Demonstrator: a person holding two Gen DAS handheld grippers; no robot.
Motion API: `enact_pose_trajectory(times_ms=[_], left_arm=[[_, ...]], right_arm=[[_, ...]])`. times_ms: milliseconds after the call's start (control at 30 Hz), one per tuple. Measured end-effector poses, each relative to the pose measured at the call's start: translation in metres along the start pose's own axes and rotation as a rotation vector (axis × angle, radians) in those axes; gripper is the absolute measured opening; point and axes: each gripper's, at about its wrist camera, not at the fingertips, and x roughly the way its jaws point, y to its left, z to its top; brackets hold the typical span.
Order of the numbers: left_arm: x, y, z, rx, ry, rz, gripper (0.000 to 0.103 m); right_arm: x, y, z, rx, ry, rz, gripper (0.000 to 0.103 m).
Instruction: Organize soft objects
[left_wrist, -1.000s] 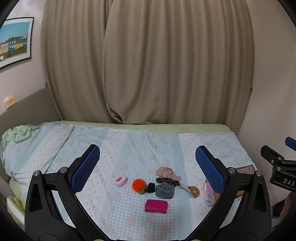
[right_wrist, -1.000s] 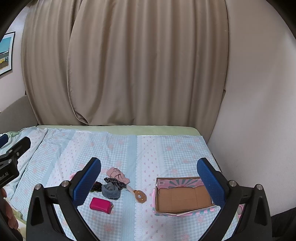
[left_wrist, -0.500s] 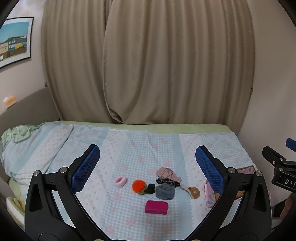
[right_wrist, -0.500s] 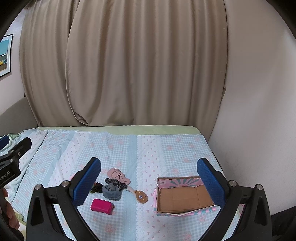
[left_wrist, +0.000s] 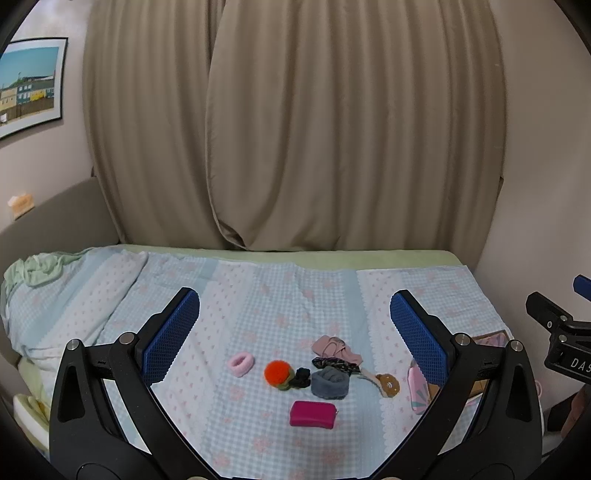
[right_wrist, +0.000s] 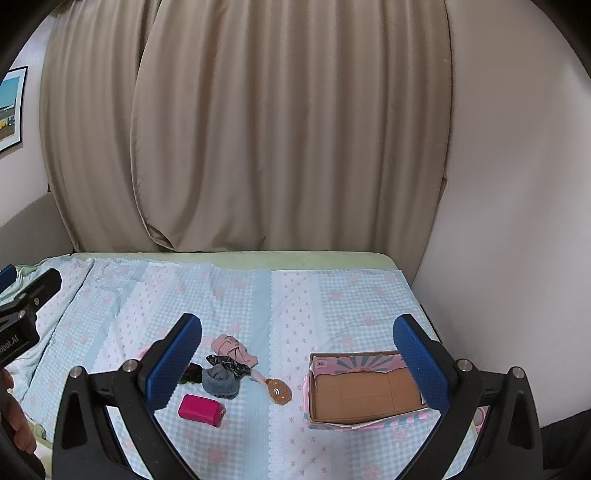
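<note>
- Left wrist view shows the soft things in a loose cluster on my bed's blue checked sheet (left_wrist: 258, 295), between my fingers and well below them.
- At the front lies a magenta pouch (left_wrist: 313, 414), a flat rounded rectangle, apart from the rest.
- Behind it sits a grey rolled sock (left_wrist: 329, 383), touching a dark patterned scrunchie (left_wrist: 334, 363) and a crumpled pink cloth (left_wrist: 336, 348).
- Left of the sock a black scrunchie (left_wrist: 301, 376) touches an orange pompom (left_wrist: 277, 373); a fluffy pale pink ring (left_wrist: 241, 363) lies a little apart.
- Right of the sock is a brown round plush charm (left_wrist: 388, 384) on a pale strap.
- Right wrist view has an open cardboard box (right_wrist: 365, 391) with pink striped walls, right of the cluster, nothing visible inside.
- My left gripper (left_wrist: 295, 332) hangs above the sheet, jaws wide and holding nothing.
- My right gripper (right_wrist: 297, 354) hovers likewise, jaws wide, bare.
- Beige curtains (right_wrist: 277, 129) hang behind the bed.
</note>
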Motion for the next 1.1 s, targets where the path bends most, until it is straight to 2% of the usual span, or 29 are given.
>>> enact_pose_trajectory(times_ms=[1100], left_arm=[[-0.0095,-0.0044,-0.0001,0.009,-0.021,-0.008,0.103]], right_arm=[[-0.0072,-0.0033,-0.0045,0.017,-0.022,-0.002,0.103]])
